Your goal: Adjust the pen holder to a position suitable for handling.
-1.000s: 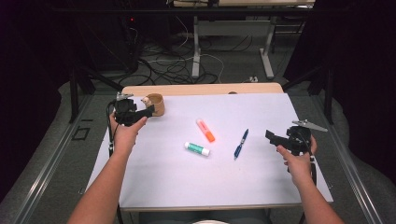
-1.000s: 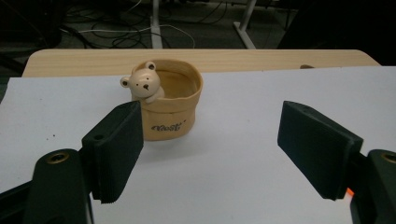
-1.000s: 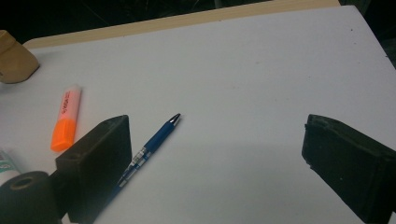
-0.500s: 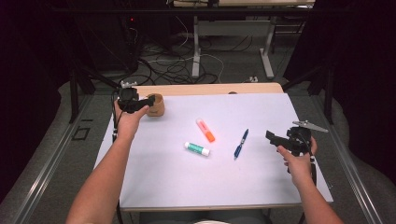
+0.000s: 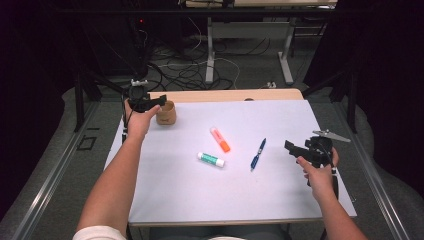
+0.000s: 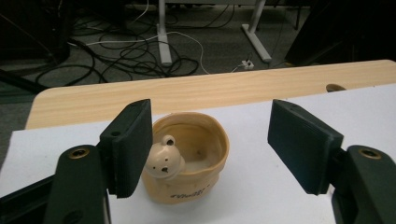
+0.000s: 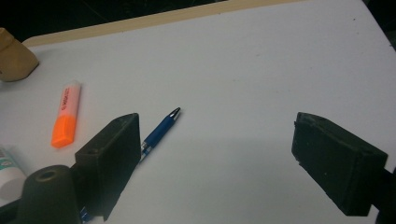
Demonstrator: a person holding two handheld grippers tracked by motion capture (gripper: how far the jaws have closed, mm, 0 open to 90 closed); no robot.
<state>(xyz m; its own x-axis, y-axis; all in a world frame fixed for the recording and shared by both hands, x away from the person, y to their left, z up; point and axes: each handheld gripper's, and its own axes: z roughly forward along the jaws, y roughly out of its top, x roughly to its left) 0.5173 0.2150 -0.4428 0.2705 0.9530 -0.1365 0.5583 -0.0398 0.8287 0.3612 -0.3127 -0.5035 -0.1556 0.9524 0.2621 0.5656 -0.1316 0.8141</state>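
While its jaws close, left tongs straddle the cup, untouched.

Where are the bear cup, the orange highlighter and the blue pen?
bear cup [image 6: 187, 161], left gripper view, on its front wall.
orange highlighter [image 5: 220, 139], high view, on the middle of its body.
blue pen [image 5: 258, 154], high view, on its barrel.

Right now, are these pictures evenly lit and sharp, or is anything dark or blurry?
High view: the white table is bright, the surroundings nearly black. Left gripper view: the bear cup is sharp, lit softly, the near jaws slightly soft. Right gripper view: the blue pen is fairly crisp, and a faint shadow lies on the table between the jaws.
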